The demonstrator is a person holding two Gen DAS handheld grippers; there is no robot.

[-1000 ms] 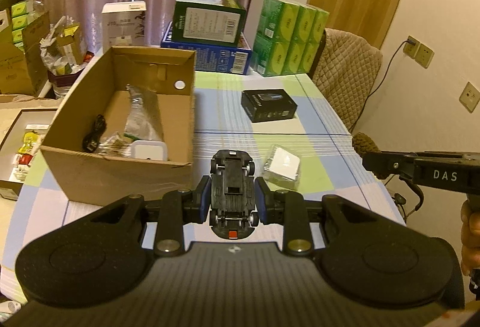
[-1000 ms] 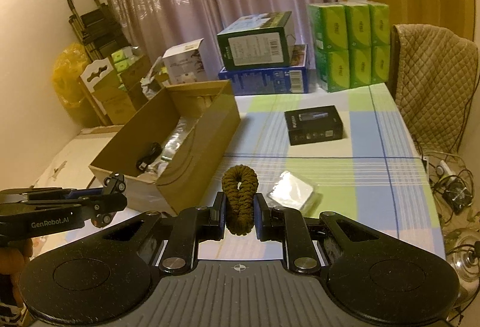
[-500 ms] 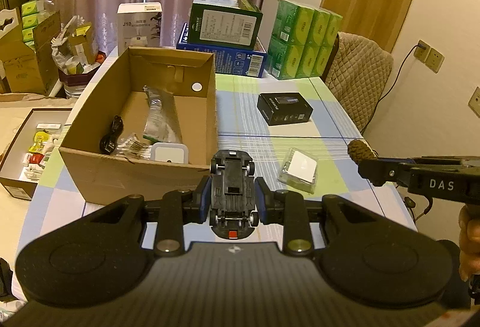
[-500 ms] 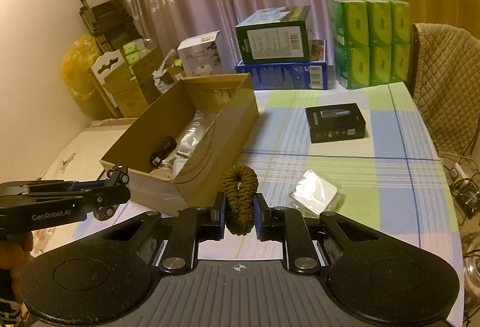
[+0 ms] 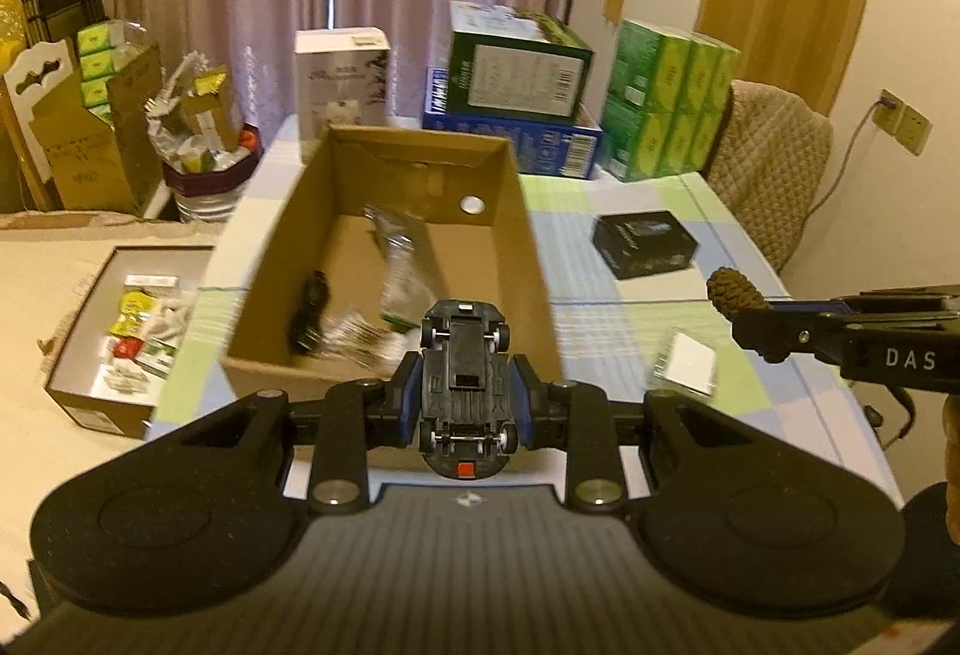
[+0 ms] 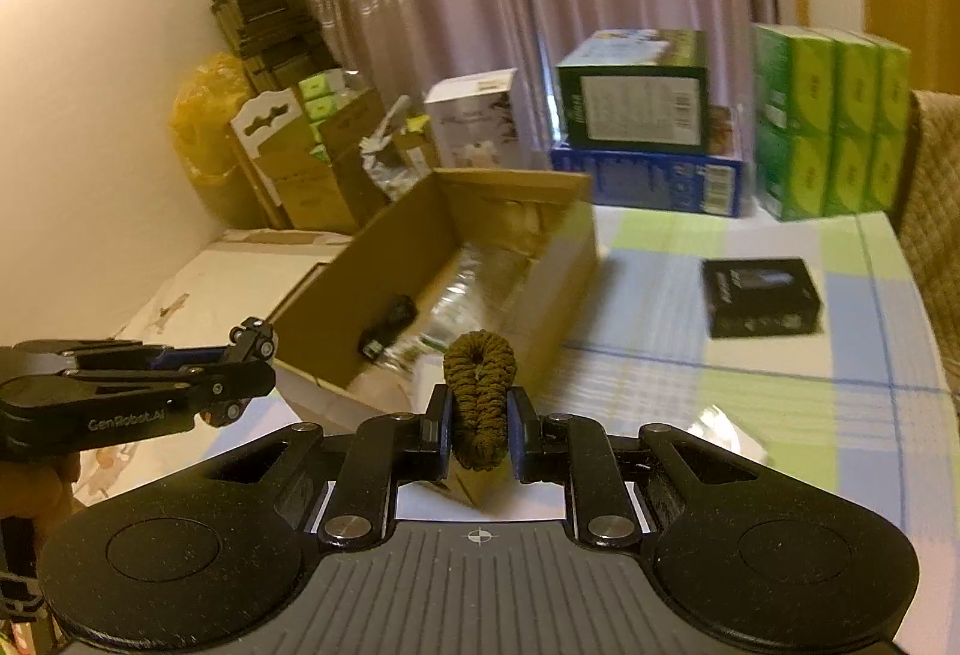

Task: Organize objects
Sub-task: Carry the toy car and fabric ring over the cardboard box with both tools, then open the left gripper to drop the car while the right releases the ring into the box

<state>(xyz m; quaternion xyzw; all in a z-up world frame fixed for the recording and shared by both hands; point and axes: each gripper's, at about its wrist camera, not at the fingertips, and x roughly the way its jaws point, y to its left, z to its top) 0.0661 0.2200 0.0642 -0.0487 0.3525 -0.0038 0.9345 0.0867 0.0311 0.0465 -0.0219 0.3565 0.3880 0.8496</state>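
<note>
Both grippers level above the table — left gripper (image 5: 465,406) pinching toy car (image 5: 465,385), right gripper (image 6: 478,430) pinching braided cord (image 6: 480,403)

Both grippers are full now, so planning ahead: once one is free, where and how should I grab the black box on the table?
Take the black box across its two long side faces, coming straight down from above. It lies flat on the tablecloth with open cloth on every side, and its broad top gives nothing to pinch. This is a judgement from blurred views.
</note>
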